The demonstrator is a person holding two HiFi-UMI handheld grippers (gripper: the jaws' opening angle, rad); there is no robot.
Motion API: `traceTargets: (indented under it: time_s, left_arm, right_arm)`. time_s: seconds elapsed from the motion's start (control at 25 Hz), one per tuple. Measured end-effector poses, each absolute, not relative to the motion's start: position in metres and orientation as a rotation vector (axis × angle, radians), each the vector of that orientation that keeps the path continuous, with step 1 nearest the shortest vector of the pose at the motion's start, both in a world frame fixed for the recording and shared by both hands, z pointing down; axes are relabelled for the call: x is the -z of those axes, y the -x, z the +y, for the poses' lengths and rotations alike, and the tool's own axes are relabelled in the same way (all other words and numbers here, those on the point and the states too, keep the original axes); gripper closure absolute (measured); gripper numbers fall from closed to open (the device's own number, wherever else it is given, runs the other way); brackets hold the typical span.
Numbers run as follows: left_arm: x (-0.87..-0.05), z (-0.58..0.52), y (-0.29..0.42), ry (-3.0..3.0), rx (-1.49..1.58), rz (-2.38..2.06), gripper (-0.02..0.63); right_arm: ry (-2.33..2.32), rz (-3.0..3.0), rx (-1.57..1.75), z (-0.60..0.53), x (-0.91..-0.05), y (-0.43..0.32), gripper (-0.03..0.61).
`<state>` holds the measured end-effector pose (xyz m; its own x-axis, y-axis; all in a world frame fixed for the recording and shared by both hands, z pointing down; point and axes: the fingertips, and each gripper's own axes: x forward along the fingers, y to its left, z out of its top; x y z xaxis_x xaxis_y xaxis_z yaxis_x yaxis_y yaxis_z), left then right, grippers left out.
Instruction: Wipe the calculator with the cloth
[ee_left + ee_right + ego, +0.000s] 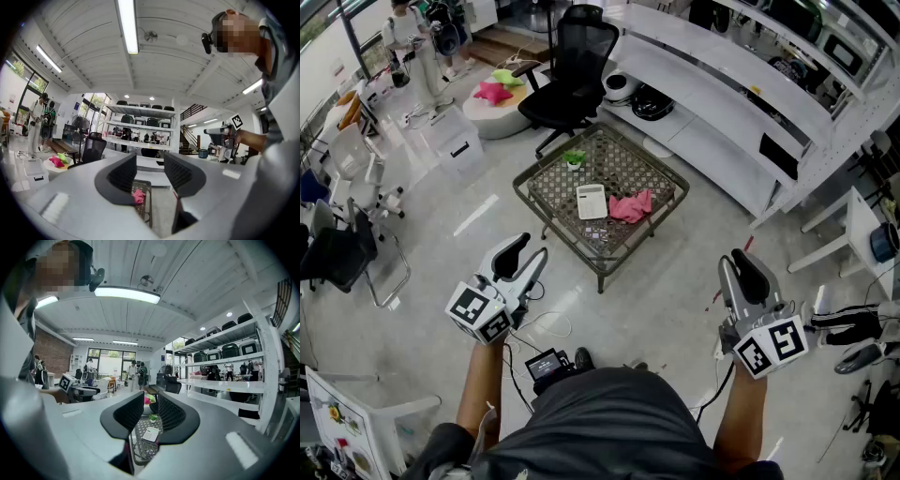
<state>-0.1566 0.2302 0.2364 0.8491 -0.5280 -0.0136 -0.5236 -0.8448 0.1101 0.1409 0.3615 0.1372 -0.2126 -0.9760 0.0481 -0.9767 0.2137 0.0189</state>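
Note:
A white calculator [592, 201] lies on a low wicker-top table [546, 171], with a crumpled pink cloth [630, 206] just to its right. Both grippers are held level well short of the table, over the floor. My left gripper [528, 249] is open and empty; between its jaws the left gripper view [150, 171] shows the pink cloth [138, 196] far off. My right gripper [741, 264] has its jaws only a little apart with nothing in them. The right gripper view [151, 411] shows the calculator [151, 433] through that narrow gap.
A small green plant [574, 159] stands at the table's far edge. A black office chair [572, 66] is behind the table, and long white shelving [741, 103] runs along the right. White chairs [347, 178] stand at the left; cables [546, 325] lie on the floor.

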Motion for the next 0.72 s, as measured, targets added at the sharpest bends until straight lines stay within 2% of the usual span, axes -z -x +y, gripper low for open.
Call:
traceTargets:
  time_s: [0.72]
  left_arm:
    - [-0.238, 0.19, 0.187, -2.912, 0.106, -0.838, 0.422]
  right_arm:
    - [-1.927, -2.367, -0.028, 0.326, -0.14, -0.111, 0.506]
